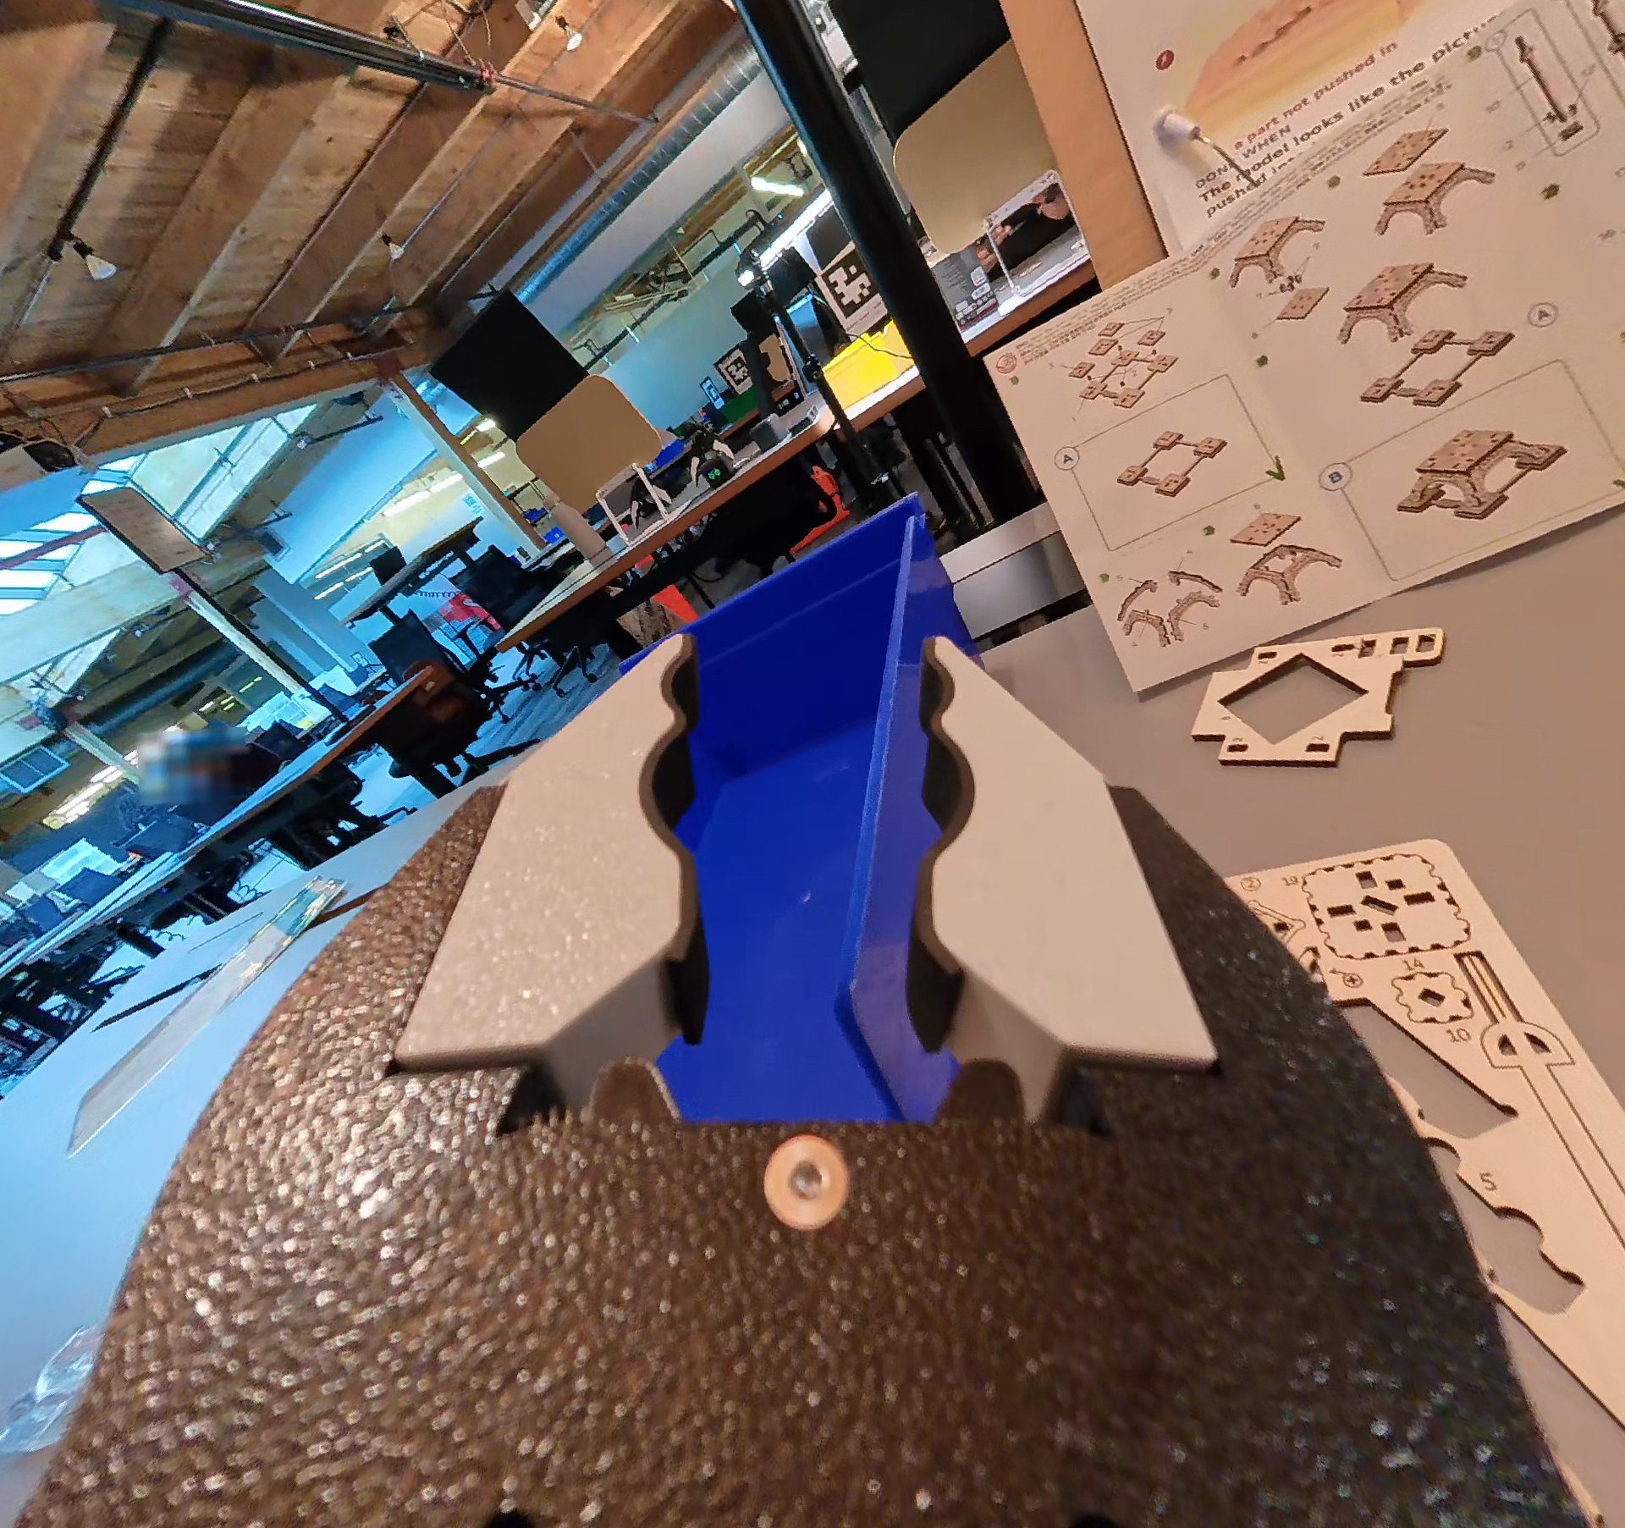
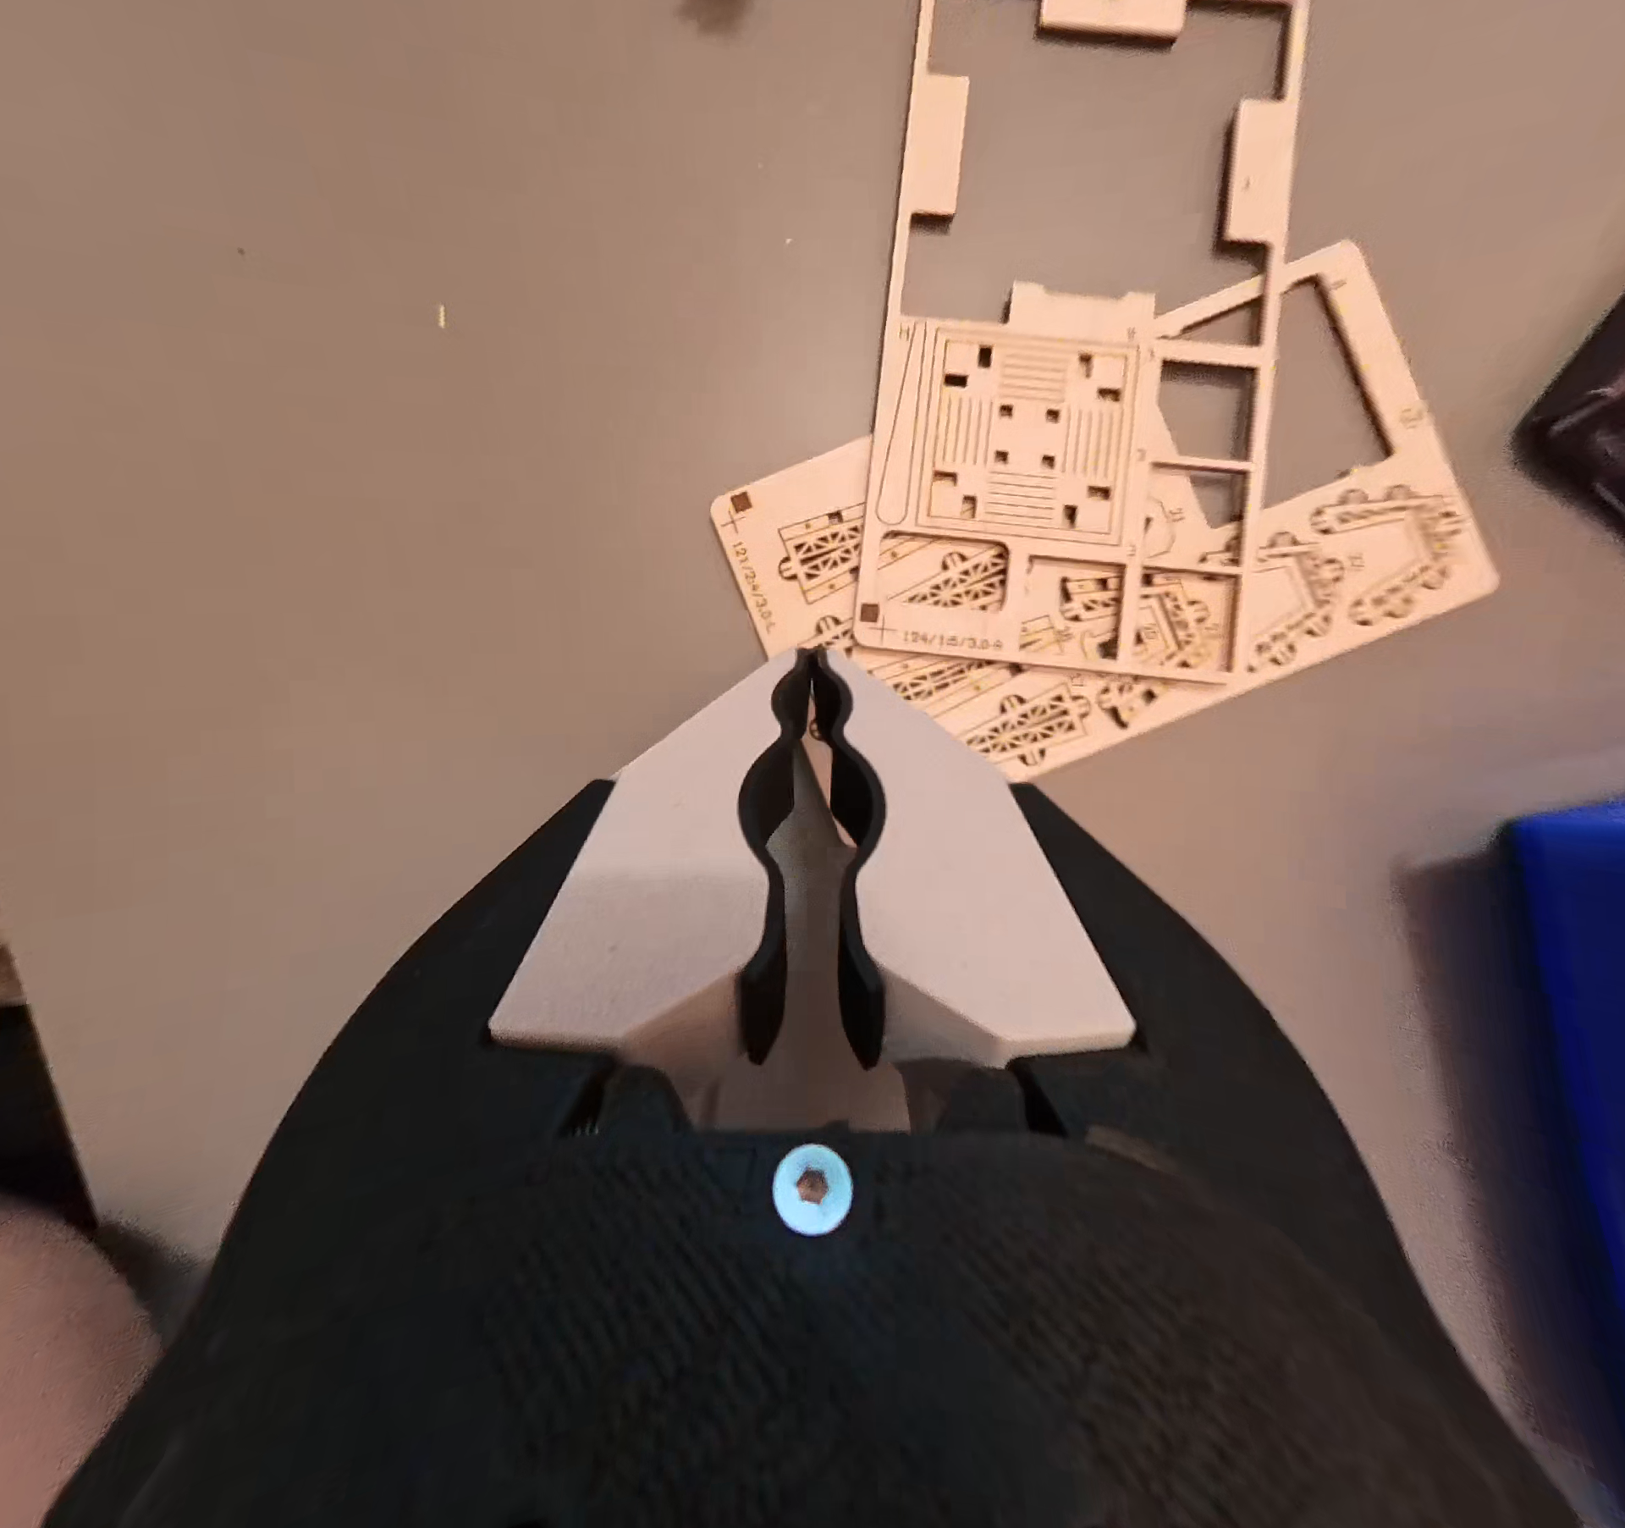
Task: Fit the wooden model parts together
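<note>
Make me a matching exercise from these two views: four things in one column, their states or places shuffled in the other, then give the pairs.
Things:
1. left gripper
2. right gripper
3. blue bin
4. top wooden sheet

States or places:
A. fingers closed at the tips
B. lies across another sheet
C. fingers apart
D. seen between open fingers

Pairs: 1-C, 2-A, 3-D, 4-B

The left wrist view is sharp and bright, cool daylight behind and warm light on the white printed instruction sheet (image 1: 1372,395), with strong wide-angle bending at the edges. The right wrist view is dimmer and softer, the blue plastic bin (image 2: 1574,1046) smeared by blur, and faint shadows lie on the grey counter (image 2: 352,342).
</note>
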`<state>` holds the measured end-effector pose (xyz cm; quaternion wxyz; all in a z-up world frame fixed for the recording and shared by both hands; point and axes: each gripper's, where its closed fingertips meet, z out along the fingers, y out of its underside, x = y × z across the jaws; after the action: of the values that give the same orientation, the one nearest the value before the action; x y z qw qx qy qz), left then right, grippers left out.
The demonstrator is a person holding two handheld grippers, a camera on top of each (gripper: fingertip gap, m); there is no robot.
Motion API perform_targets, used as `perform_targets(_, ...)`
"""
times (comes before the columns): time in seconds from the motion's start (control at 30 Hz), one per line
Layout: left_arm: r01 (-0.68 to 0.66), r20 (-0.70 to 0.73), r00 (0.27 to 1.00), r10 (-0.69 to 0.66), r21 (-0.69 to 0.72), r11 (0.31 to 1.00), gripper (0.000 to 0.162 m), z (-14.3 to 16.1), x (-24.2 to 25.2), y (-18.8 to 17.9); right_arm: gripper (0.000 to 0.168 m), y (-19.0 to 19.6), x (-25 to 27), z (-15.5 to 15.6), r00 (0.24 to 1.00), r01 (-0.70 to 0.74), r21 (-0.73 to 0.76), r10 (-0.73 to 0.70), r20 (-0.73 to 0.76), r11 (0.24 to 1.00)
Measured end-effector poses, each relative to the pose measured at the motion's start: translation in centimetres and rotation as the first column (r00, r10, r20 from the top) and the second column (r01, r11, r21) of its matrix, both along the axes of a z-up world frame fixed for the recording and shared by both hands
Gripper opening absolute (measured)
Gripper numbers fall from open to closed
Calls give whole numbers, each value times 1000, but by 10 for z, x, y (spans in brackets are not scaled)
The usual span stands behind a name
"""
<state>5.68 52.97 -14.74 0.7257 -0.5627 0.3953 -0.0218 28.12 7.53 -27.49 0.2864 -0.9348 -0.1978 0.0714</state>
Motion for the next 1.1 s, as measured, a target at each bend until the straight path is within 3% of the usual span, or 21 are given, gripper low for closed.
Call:
perform_targets(0.13, 3, -12, 1000, -3, 13, 1000, 48, 0, 2, -2, 8, 13, 12, 29, 999, 45, 196, -50, 17, 980)
perform_targets(0.23, 10, -25, 1000, -9, 20, 1000, 48, -1, 4, -4, 39, 14, 15, 21, 996, 72, 147, -79, 42, 986)
perform_targets(0.53, 21, -53, 998, -18, 45, 999, 48, -1, 8, -8, 44, 21, 18, -5, 991, 107, 41, -110, 80, 993)
perform_targets(0.83, 24, -68, 997, -20, 63, 998, 47, 0, 9, -9, 43, 43, 3, -2, 994, 111, 95, -111, -5, 989)
perform_targets(0.93, 25, -69, 997, -20, 70, 997, 46, 1, 10, -10, 46, 51, 7, 11, 991, 126, 168, -131, 21, 978)
perform_targets(1.1, 66, -49, 997, -63, 63, 996, 46, 8, 14, -20, 57, 89, -11, 56, 993, 99, 433, -118, 18, 896)
